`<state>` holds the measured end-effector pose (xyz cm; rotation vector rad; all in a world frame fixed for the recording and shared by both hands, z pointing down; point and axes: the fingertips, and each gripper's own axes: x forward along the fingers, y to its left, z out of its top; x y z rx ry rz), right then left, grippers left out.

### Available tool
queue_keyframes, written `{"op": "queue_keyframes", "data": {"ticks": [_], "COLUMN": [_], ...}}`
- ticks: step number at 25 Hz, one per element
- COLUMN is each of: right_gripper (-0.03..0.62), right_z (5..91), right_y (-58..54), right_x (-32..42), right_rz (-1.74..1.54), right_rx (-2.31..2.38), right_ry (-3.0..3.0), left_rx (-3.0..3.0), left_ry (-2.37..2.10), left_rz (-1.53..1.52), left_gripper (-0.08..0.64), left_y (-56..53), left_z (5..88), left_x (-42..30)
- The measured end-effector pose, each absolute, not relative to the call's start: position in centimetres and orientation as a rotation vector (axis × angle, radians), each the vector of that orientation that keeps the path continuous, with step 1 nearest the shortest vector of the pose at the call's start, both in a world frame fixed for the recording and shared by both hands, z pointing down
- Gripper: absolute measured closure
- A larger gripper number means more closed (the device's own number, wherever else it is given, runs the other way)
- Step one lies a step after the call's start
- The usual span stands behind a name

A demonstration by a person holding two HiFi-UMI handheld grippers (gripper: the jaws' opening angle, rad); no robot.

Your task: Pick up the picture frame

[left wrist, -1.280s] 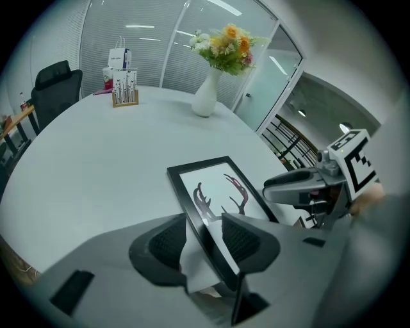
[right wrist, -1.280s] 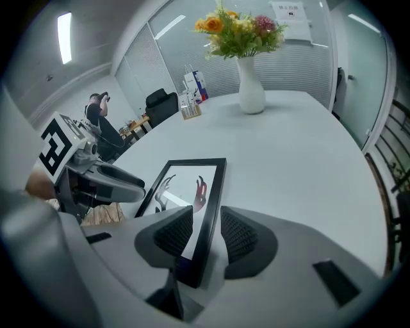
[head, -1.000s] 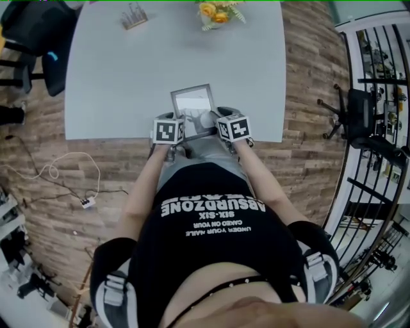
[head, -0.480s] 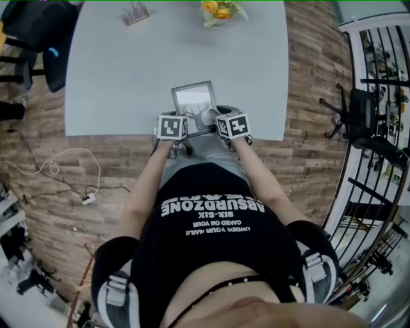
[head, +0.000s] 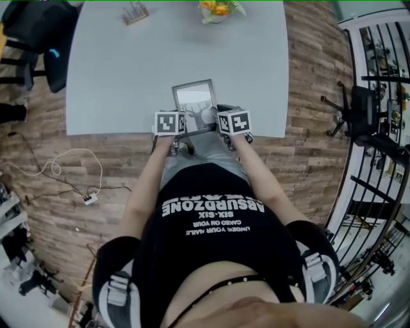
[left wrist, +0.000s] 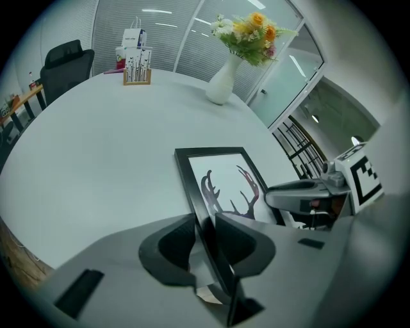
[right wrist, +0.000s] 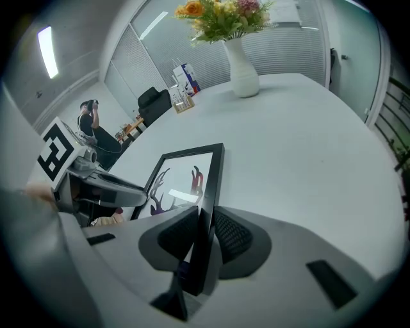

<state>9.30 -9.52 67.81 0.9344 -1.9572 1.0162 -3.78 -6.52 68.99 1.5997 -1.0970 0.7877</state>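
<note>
A black picture frame (head: 194, 102) with an antler print lies on the grey table (head: 122, 70) at its near edge. My left gripper (head: 174, 125) is at the frame's near left side. In the left gripper view its jaws (left wrist: 205, 234) are closing, and the pads press the frame's (left wrist: 224, 189) left rail between them. My right gripper (head: 225, 123) is at the near right side. Its jaws (right wrist: 205, 234) are closing too, with the pads on the frame's (right wrist: 186, 176) right rail. Each gripper shows in the other's view: the right gripper (left wrist: 307, 192) and the left gripper (right wrist: 102, 186).
A white vase of flowers (head: 216, 11) stands at the table's far edge, with a small wooden holder (head: 134, 13) to its left. A black chair (head: 38, 32) is by the far left corner and an office chair (head: 359, 112) to the right. A cable (head: 57, 170) lies on the wood floor.
Both grippers have edged slightly farther along the frame's two sides. The frame itself still lies at the table's near edge.
</note>
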Motion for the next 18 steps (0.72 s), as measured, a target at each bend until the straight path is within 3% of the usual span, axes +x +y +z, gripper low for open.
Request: {"op": "queue_keyframes", "data": {"ticks": [18], "right_gripper": [0.503], "right_z": [64.7], "right_y": [-9.9], "right_x": [9.0], "right_rz": [0.998], "right_rx": [1.017], "right_ry": [-2.000], "left_rx": [1.675], "left_ry": [-1.128], "left_rz": [0.786], "left_gripper": [0.454], "left_y": [-7.3], "left_z": [66.0], "left_x": [-4.4]}}
